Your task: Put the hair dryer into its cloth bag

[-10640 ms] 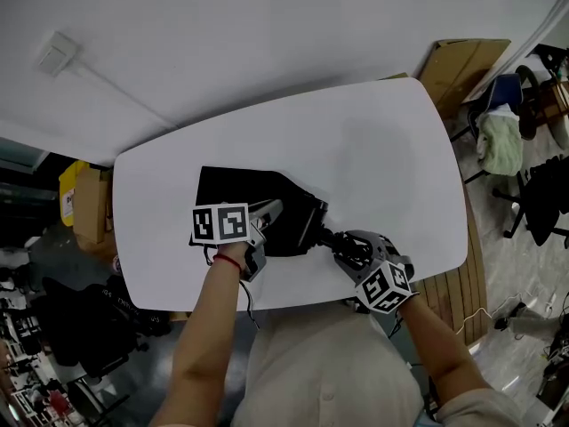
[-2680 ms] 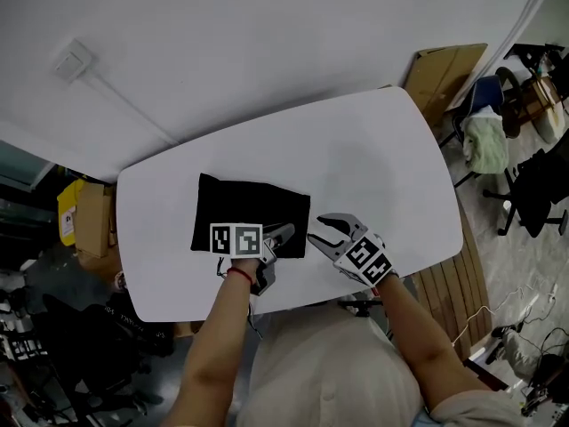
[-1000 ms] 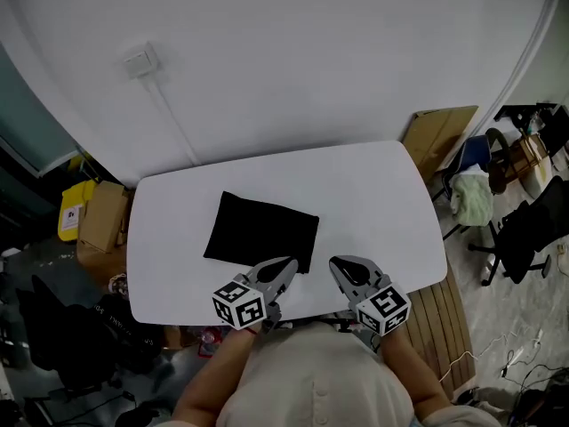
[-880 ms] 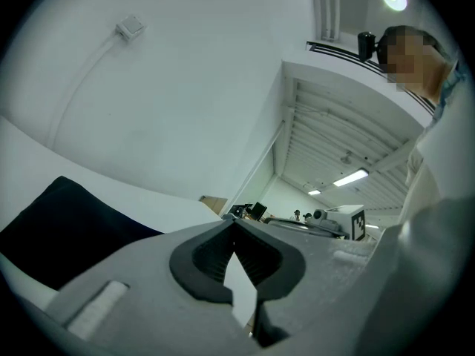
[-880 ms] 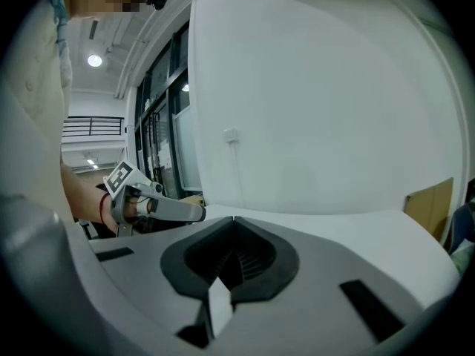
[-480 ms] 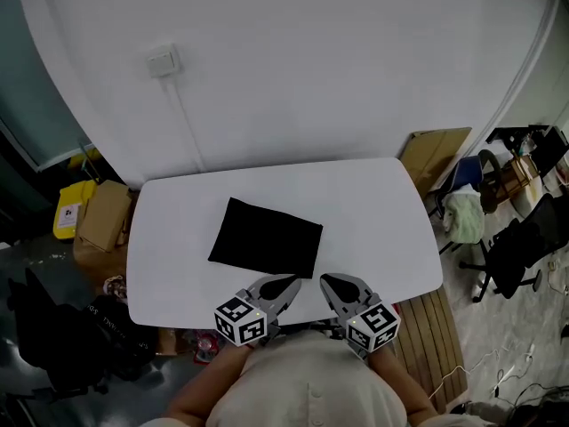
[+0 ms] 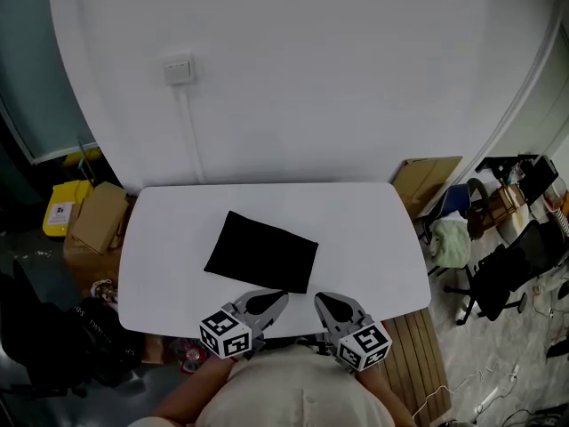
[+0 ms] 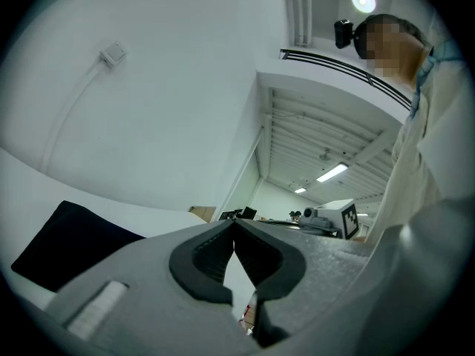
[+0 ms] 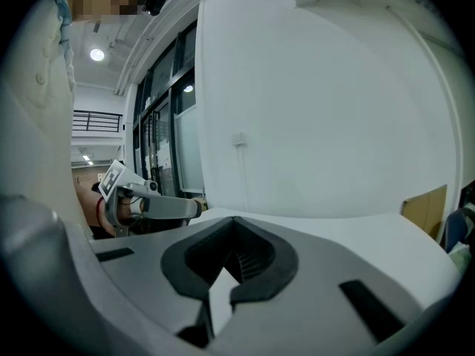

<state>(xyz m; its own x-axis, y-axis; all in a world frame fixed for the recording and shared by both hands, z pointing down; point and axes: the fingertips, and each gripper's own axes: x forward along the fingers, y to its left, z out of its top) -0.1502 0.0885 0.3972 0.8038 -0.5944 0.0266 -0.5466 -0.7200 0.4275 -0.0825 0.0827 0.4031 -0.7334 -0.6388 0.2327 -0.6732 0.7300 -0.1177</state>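
The grey left gripper (image 7: 276,297) and right gripper (image 7: 322,298) are held shut, empty, at the near edge of the white rounded table (image 7: 364,225); the flat black cloth bag (image 7: 262,252) is laid just beyond, long axis crosswise, nearer the left gripper; the hair dryer is unseen, presumably bagged.

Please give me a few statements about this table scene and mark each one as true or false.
1. The black cloth bag lies flat on the white table. True.
2. The left gripper holds the bag. False: its jaws are shut on nothing, apart from the bag.
3. The right gripper has its jaws together. True.
4. The bag hangs over the table's edge. False: it lies wholly on the table.
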